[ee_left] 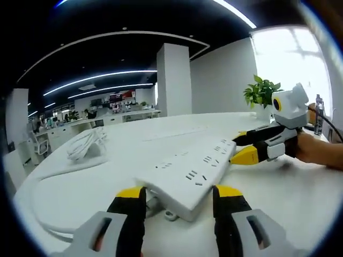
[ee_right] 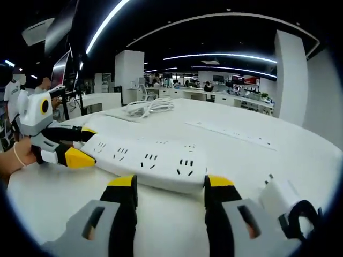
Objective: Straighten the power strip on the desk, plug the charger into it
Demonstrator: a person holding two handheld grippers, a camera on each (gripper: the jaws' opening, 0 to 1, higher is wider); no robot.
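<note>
On the white bench [ee_left: 300, 203] of an open-plan office, you have the white power strip [ee_left: 195, 168] bracketed at both ends, each gripper facing the other along its length. Your left gripper [ee_left: 179, 199] stands with its yellow-tipped jaws spread wide on either side of the strip's near end, the corner of the casing lying between them; whether the pads actually touch the plastic cannot be told. In the right gripper view, your right gripper [ee_right: 170, 188] does the same at the opposite end, jaws wide apart and the rounded end of the strip sitting in the gap, contact again unclear.

From the left gripper view, the right gripper appears at the far end of the strip, one yellow tip above the casing and one against its edge, your hand [ee_left: 316, 150] behind it. A white charger [ee_right: 278, 198] with metal prongs lies on the bench just right of the right gripper, a black cable [ee_right: 300, 219] looped beside it. A coiled white cord [ee_left: 86, 144] rests farther back on the bench, well apart from the strip. A potted plant [ee_left: 261, 92] stands by the bright window.
</note>
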